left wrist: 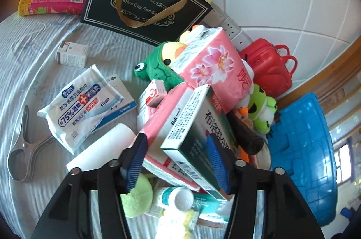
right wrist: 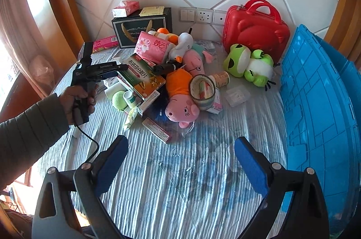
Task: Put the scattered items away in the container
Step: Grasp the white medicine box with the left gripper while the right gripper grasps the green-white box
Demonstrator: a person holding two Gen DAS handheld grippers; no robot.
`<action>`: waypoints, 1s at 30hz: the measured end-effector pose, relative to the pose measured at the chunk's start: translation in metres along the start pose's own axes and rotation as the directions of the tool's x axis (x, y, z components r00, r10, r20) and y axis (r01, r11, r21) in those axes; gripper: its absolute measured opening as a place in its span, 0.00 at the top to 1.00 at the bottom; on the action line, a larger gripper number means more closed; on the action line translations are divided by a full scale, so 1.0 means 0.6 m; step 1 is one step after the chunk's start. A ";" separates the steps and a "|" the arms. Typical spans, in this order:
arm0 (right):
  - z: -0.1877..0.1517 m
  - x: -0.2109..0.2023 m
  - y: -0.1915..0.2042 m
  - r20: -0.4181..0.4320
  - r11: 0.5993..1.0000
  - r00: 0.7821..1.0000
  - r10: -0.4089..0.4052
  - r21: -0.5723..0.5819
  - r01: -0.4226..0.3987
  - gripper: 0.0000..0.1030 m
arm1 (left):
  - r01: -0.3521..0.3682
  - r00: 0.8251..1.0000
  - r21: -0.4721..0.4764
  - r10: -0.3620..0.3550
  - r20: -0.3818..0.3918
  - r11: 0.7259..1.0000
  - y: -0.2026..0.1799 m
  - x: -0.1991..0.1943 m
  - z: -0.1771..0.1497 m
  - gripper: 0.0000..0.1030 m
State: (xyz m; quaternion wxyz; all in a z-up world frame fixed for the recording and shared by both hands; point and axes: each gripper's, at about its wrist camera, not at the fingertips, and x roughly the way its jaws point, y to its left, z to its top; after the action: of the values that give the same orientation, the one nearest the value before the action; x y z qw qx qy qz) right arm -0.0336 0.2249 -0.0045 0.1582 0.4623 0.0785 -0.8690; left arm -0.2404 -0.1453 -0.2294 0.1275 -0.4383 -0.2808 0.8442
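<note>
The left tongs [left wrist: 178, 146] clamp the green medicine box [left wrist: 198, 137]; the right tongs [right wrist: 181, 157] hang open over bare tabletop [right wrist: 180, 182].

A blue container [right wrist: 320, 90] stands by a red case [right wrist: 255, 29]. A pink floral tissue pack [left wrist: 209, 67] tops the pile. The cloth [right wrist: 180, 171] is blue-and-white striped.

Left gripper [left wrist: 177, 154] fingers [left wrist: 137, 157] straddle the medicine box [left wrist: 194, 132] — clutter beneath.
</note>
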 end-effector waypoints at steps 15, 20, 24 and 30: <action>0.003 0.002 0.019 0.022 0.999 0.999 0.027 -0.024 -0.026 0.07 | -0.023 0.994 0.092 0.013 0.104 0.995 -0.093 -0.119 -0.020 0.82; 0.006 0.031 0.035 0.005 0.997 0.999 0.050 -0.057 -0.050 0.06 | -0.067 0.986 0.113 0.049 0.157 0.991 -0.104 -0.195 -0.043 0.82; 0.008 0.089 0.050 -0.024 0.994 0.996 0.081 -0.074 -0.082 0.07 | -0.110 0.980 0.135 0.084 0.181 0.985 -0.099 -0.251 -0.071 0.82; 0.023 0.205 0.092 -0.033 0.991 0.993 0.113 -0.067 -0.115 0.07 | -0.175 0.969 0.146 0.144 0.199 0.974 -0.080 -0.319 -0.121 0.82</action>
State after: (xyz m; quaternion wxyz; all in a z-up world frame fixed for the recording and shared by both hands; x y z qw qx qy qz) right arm -0.0897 0.1442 -0.0981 0.2224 0.4728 0.0842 -0.8485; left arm -0.0713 -0.1683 -0.1063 0.0673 -0.3663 -0.1857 0.9093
